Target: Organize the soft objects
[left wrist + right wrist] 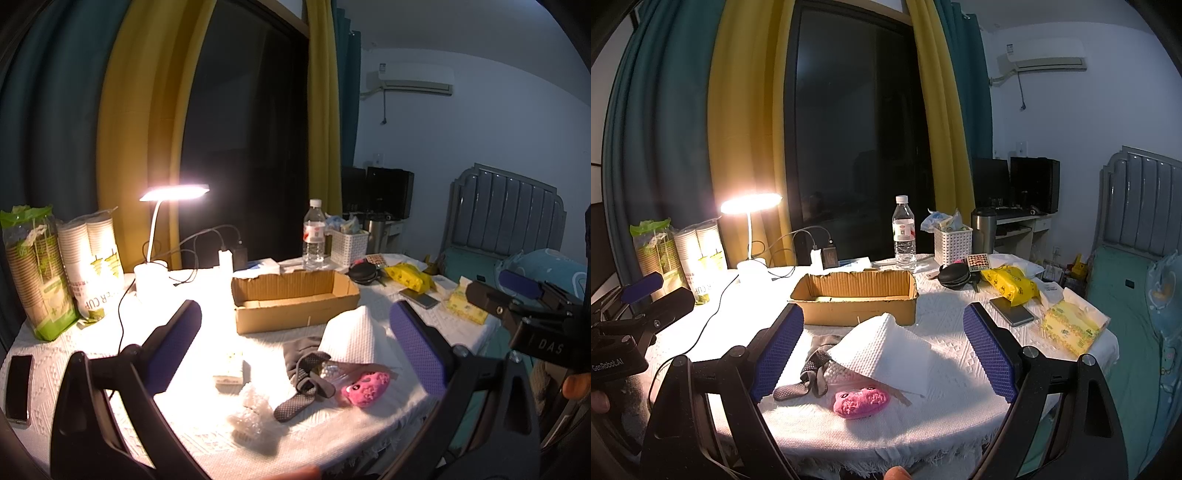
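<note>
Nearest to me, my left claw (295,354) hangs spread wide above the front of the table (177,435), gripping nothing; my right claw (882,354) is likewise splayed and empty over the same spot. From each wrist view I can see the other claw off to the side, clear of the cloth.

Between the fingers lies the soft pile. I count one pink plush toy (860,400) at the front edge, one grey dotted sock or glove (812,373) just left of it, and one folded white towel (886,354) tented over both, touching them. In the left view a clear plastic bag (336,371) lies under the towel's edge, and one crumpled lump of bubble wrap (249,417) sits left of the sock, with one small white packet (231,371) behind it. One dark phone (17,387) lies at the far left edge.

Behind the pile stands one open cardboard box (855,299); I can't make out anything inside it. To its right I see one grey phone (1012,312), one yellow tissue pack (1071,328) and one yellow bag (1010,282). Further back stand one lit desk lamp (750,229), one water bottle (905,236), one white basket (953,243), and two sleeves of paper cups (62,266) at the left.
</note>
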The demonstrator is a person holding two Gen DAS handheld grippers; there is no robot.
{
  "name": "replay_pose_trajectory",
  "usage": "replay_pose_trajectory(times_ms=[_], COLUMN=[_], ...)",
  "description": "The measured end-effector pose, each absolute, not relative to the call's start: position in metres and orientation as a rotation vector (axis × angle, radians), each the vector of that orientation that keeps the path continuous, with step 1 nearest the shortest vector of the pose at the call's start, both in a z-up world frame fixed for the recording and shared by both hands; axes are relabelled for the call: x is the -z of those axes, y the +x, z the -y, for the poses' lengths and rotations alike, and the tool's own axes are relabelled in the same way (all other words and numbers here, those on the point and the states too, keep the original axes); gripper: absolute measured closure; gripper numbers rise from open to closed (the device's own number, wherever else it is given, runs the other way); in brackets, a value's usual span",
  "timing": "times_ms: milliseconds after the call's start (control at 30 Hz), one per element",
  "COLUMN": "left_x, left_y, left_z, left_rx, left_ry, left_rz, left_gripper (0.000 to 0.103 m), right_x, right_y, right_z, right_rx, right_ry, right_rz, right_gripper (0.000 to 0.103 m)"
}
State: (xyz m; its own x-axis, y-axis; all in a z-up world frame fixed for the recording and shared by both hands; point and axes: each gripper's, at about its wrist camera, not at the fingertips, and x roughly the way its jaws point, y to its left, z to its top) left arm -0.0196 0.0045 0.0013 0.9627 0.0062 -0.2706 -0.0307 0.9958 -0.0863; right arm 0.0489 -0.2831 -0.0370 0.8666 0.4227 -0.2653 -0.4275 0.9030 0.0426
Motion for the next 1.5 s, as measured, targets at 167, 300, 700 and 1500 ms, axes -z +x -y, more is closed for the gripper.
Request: replay_pose_trajectory(times_ms=[167,300,700,1500], left_x=[-0.001,-0.001,0.002,0.067], left_y=[-0.02,-0.02,-0.022,0.022], left_z=[-0.005,-0.004,-0.007,-0.028], left_rx=[-0.019,-0.019,-0.02,-0.097], left_ry=[-0.09,-0.089,-0.089,-0.117], left_rz=[-0.274,-0.273,-0.276,-0.516], left_gripper=[0.001,0.001,0.001,0.001], right_x=[0.037,0.038,0.043,0.087], right_y=[0.049,0.049,0.048,0.097], right_z=[0.283,0.283,0.282,0.265], right_rx=[-0.446,-0.445,-0.448,-0.444], right_ry=[-0.018,-0.018,-0.022,-0.025], right_rz=[-0.274,-0.276,-0.288,-0.463], right_gripper=[0.012,0.012,0.012,0.012])
